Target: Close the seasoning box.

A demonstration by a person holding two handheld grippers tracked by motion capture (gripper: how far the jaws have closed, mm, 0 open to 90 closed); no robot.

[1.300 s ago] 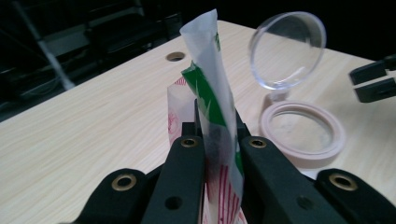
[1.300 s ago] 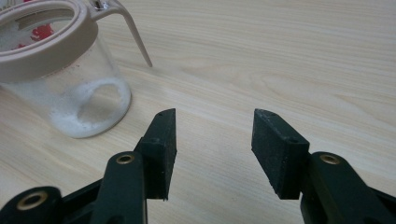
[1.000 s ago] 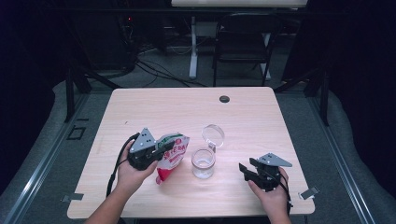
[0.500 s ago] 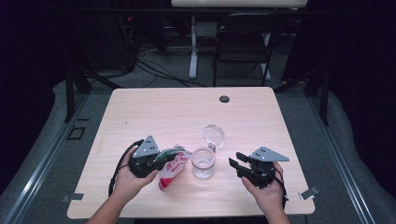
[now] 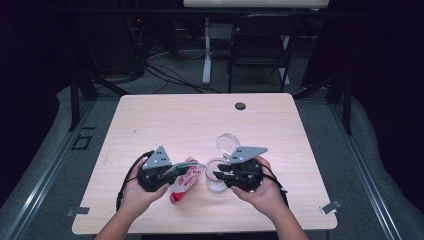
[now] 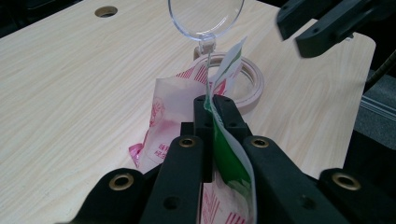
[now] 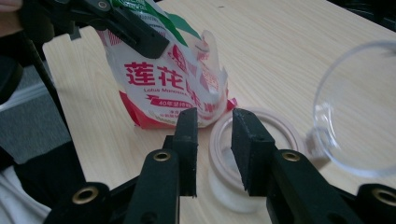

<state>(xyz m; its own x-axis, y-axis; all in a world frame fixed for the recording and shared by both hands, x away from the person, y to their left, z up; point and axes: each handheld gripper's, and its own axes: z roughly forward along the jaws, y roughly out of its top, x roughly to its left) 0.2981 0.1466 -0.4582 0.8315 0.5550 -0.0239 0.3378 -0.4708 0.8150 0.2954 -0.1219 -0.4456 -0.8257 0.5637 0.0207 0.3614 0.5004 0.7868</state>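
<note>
A white, red and green snack bag (image 5: 186, 183) hangs tilted over the table, with my left gripper (image 5: 178, 173) shut on its green top edge (image 6: 219, 140). Right of the bag stands a small clear jar (image 5: 216, 184) with a pinkish rim (image 6: 252, 79); its round clear lid (image 5: 227, 142) is flipped up behind it. My right gripper (image 5: 219, 175) hovers at the jar from the right. Its jaws have just been closing and stand partly apart over the rim (image 7: 219, 154), pressing on nothing. In the right gripper view the bag (image 7: 163, 79) hangs just beyond the right gripper (image 7: 212, 116).
The light wooden table (image 5: 190, 120) has a dark round cable hole (image 5: 240, 106) near its far edge. A dark chair (image 5: 260, 45) and cables stand behind the table. Both grippers work close to the table's front edge (image 5: 200, 231).
The right hand rose and came left from the front right up to the jar, and its jaws narrowed. The left gripper kept the bag and barely moved.
</note>
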